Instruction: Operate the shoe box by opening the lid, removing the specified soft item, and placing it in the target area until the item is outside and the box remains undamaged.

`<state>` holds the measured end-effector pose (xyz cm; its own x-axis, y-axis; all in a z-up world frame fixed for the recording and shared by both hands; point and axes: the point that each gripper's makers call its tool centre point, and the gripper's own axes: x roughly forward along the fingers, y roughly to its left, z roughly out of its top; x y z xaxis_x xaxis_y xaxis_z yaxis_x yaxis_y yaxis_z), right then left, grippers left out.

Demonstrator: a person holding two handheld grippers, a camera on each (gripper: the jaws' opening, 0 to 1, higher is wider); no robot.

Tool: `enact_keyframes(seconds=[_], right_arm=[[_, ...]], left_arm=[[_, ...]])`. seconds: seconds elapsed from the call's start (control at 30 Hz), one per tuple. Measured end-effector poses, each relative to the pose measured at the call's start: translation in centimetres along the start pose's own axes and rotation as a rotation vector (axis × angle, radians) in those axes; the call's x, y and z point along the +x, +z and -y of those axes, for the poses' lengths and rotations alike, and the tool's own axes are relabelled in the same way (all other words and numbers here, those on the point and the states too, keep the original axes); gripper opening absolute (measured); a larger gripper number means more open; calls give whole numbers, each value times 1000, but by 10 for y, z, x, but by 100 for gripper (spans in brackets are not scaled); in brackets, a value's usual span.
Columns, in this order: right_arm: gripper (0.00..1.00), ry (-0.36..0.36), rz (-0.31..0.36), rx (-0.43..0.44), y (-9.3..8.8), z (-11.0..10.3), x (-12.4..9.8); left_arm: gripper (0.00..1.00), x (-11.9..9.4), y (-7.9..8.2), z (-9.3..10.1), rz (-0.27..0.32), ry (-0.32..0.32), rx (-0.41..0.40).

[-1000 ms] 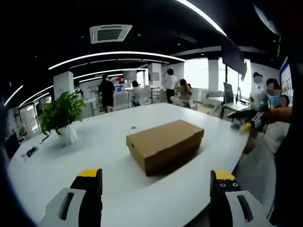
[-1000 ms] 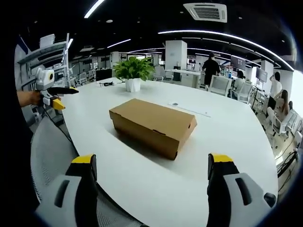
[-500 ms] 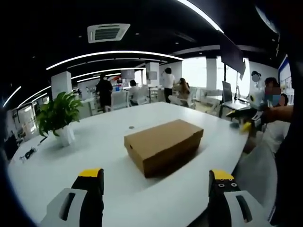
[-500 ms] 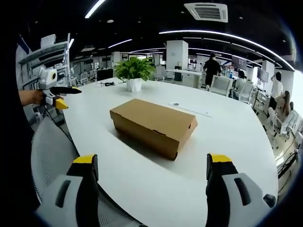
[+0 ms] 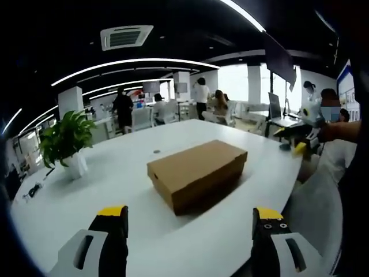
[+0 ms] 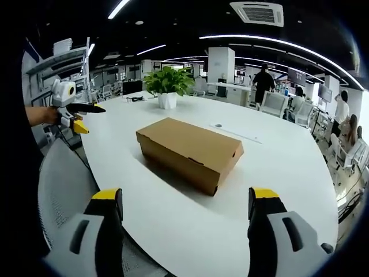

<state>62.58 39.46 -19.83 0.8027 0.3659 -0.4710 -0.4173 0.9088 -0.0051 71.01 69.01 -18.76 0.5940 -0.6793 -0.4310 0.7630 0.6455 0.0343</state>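
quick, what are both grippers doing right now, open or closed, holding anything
Left hand-held gripper: open, holding nothing, short of the closed shoe box.
Right hand-held gripper: open, holding nothing, also short of the box.

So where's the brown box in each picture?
Left gripper view: the shoe box sits just right of the middle, lid shut, on the white table.
Right gripper view: the same box sits near the middle.
Shared landmark: the potted plant beyond it.
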Motion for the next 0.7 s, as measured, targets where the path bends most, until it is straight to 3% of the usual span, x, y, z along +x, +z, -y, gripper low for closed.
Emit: enact_keyframes(seconds=[0.27,0.7], right_arm=[[82,-6,9,-10,4,8,4],[78,13,8,-37,5,19,21]], left_arm=[[78,12,-4,-5,-11,1,-21],[69,40,-3,-7,-17,-32,17]])
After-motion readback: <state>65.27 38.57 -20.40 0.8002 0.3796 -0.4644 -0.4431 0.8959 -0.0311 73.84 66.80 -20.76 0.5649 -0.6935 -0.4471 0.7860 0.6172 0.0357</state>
